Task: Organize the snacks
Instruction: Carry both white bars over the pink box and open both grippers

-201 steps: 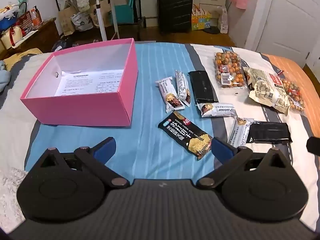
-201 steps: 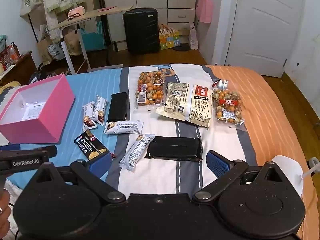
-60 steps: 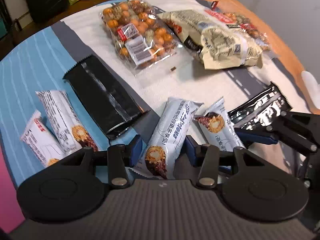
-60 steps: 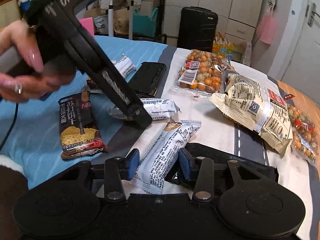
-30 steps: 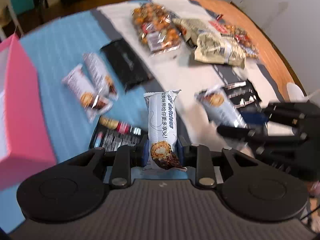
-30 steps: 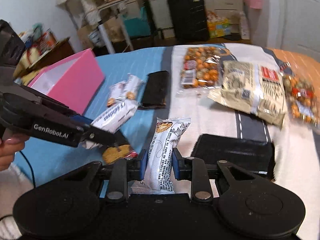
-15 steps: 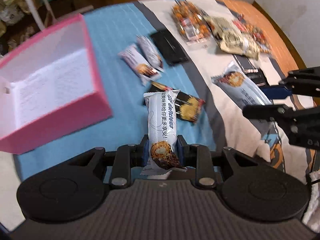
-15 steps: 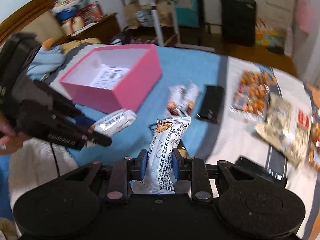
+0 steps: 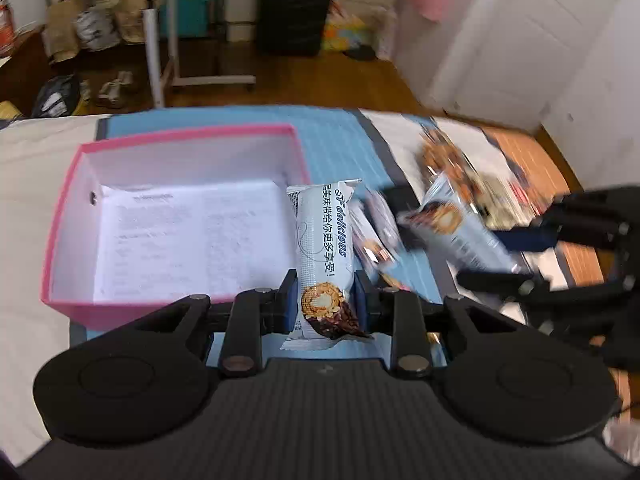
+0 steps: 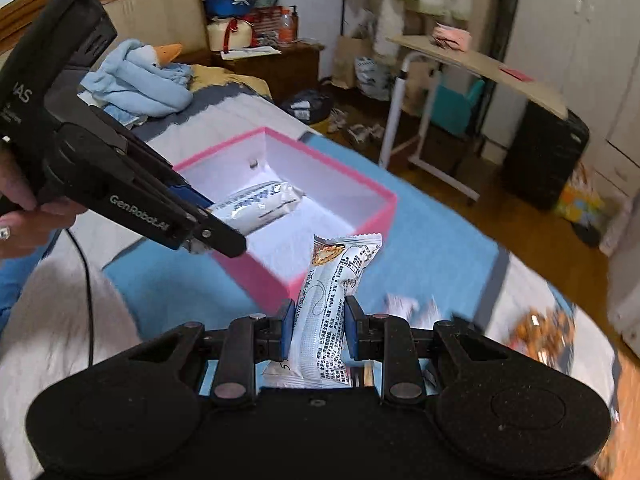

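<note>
We saw the left gripper (image 9: 325,300) clamped on the lower end of a white wafer bar (image 9: 325,252), its blue pads pressing both sides of the wrapper, which stood upright in front of the camera at the near right corner of the pink box (image 9: 180,136). The left wrist view looked down into that box and showed a printed sheet of paper (image 9: 188,240) lying flat on its white floor, a thing the other view barely revealed. Off to the right in the same view, blurred, the right gripper (image 9: 516,252) held a second white wafer bar (image 9: 460,228) above the striped bedspread (image 9: 340,132), with loose snack packets (image 9: 374,240) smeared beneath it. The right wrist view gave us what the first could not: the right gripper (image 10: 318,328) pinched shut on its own wafer bar (image 10: 332,304), printed back side up, just short of the box's near corner, while the left gripper (image 10: 200,212) reached in from the left with its bar (image 10: 260,204) hanging over the open pink box (image 10: 340,180). Only this view showed the person's hand (image 10: 24,216) on the left handle, the blue plush goose (image 10: 140,80) on the bed and the black suitcase (image 10: 544,160) by the wardrobe
</note>
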`<state>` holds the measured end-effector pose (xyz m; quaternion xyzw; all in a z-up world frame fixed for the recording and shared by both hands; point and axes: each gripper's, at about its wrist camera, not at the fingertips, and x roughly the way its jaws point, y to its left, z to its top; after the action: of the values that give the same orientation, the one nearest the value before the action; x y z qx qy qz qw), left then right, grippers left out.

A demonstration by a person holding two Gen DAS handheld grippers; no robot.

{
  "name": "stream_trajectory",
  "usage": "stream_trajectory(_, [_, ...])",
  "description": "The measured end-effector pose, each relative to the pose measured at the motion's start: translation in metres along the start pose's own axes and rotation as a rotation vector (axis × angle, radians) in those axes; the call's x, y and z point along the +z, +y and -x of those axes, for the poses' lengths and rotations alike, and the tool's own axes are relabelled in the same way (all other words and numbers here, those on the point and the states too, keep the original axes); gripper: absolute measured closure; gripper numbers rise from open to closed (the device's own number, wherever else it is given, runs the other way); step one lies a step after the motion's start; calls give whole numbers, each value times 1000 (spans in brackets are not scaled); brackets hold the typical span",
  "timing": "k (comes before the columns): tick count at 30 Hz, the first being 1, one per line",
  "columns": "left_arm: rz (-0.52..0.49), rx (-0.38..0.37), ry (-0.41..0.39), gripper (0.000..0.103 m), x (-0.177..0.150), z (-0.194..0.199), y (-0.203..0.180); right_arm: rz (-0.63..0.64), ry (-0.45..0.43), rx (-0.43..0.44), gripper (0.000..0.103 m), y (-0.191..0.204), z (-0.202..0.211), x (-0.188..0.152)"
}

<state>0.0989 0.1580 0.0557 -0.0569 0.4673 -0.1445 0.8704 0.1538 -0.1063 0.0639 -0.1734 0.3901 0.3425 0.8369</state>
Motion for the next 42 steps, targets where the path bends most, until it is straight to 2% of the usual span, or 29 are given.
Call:
stream_trajectory(4, [79,31,-18,76,23,-26,29,-47,-13,31,73,-9,-44,26])
stream_trajectory(8, [169,18,3,76,43,-61,58,6,-34,13,73,-10,-85,47])
stream_trajectory(15, [297,73,18,76,50,-109,97,34,29,26,73,-22,-146,66])
stream_trajectory(19, [291,105,31,76,41,-134,105,101,78,12,73,-18,-177,68])
stream_trajectory(23, [327,79,24,76,34,-148,118,185,121,-16,73,-14,-203,66])
stream_trajectory(26, [358,74,2,76,31,-155,124,217,122,-18,73,-11,-216,63])
stream_trajectory(30, [362,100,19,74,32,-168,124,262,137,-60,73,-8,-233,61])
stream_trajectory(31, [366,114,7,71,32,-170,124,276,141,-69,73,-7,-235,60])
stream_trajectory(34, [366,134,-21,55,32,-169,122,305,119,-90,56,-5,-232,58])
stream_trajectory(35, [355,130,-16,53,33,-167,121,307,99,-94,54,-4,-226,56])
stream_trajectory(37, [323,124,-19,52,34,-158,116,281,50,-105,54,-6,-208,54])
stream_trajectory(42, [224,111,-44,44,29,-128,97,88,-80,-55,53,-28,-135,43])
